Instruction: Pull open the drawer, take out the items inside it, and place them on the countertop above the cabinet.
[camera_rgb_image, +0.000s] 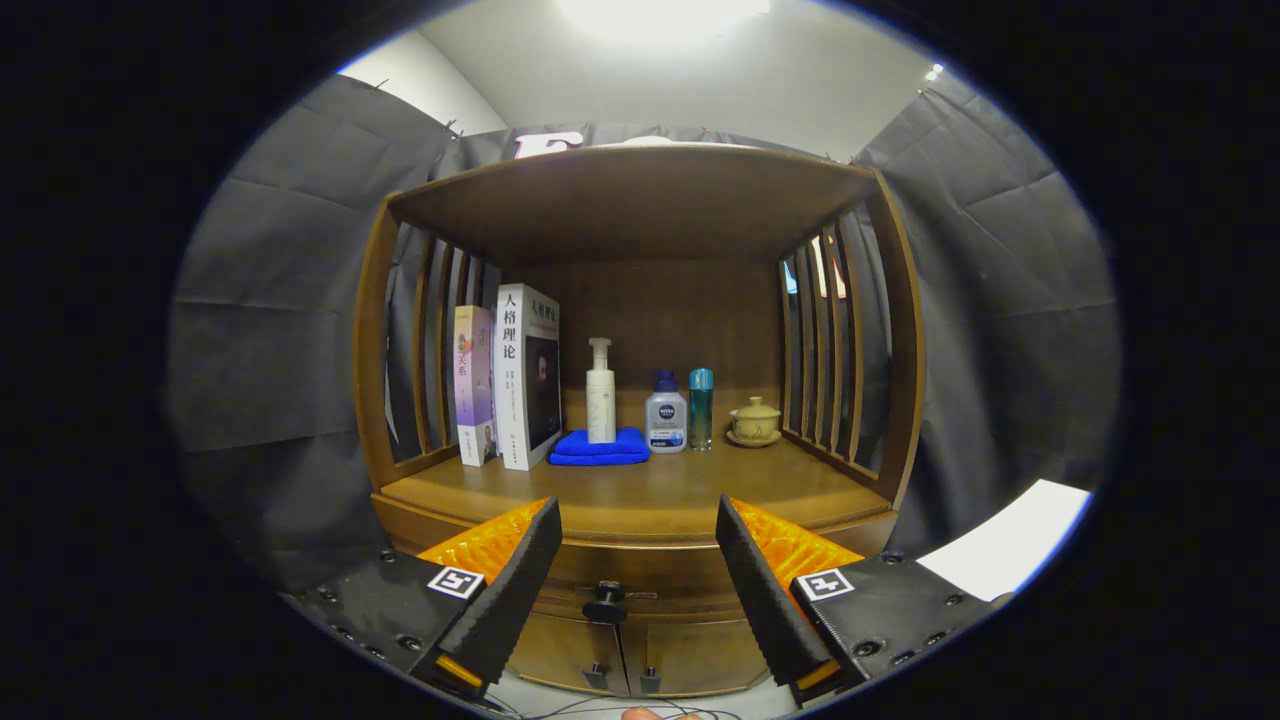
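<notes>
Cabinet (640, 240) of brown wood fills what I see ahead, with slatted sides and a roofed shelf bay. Its countertop, the bench (640, 495), spreads just beyond my gripper (638, 560). Below the bench's front edge runs the drawer (655, 580), closed, with its dark round knob (604, 604) sitting between my fingers and low down. Under the drawer I make out two small cupboard doors (630, 655) with dark pulls.

I hold the gripper wide open, gripping nothing, its fingers well apart and pointing at the cabinet front, one on each side of the knob without touching it.

Everything else stands at the back of the bench. Furthest to the left of the knob are two upright books: the larger white book (527, 375) and, just beside it and nearer the slats, a thinner purple book (473, 385). Next comes a folded blue cloth (601, 447), almost straight above the knob, with a tall white pump bottle (600, 392) standing on it. Just to the right of the cloth is a squat bottle with a blue cap (665, 412), then a slim teal bottle (701, 407). Furthest right, near the right slats, sits a small yellowish lidded cup (755, 421) on a saucer.
</notes>
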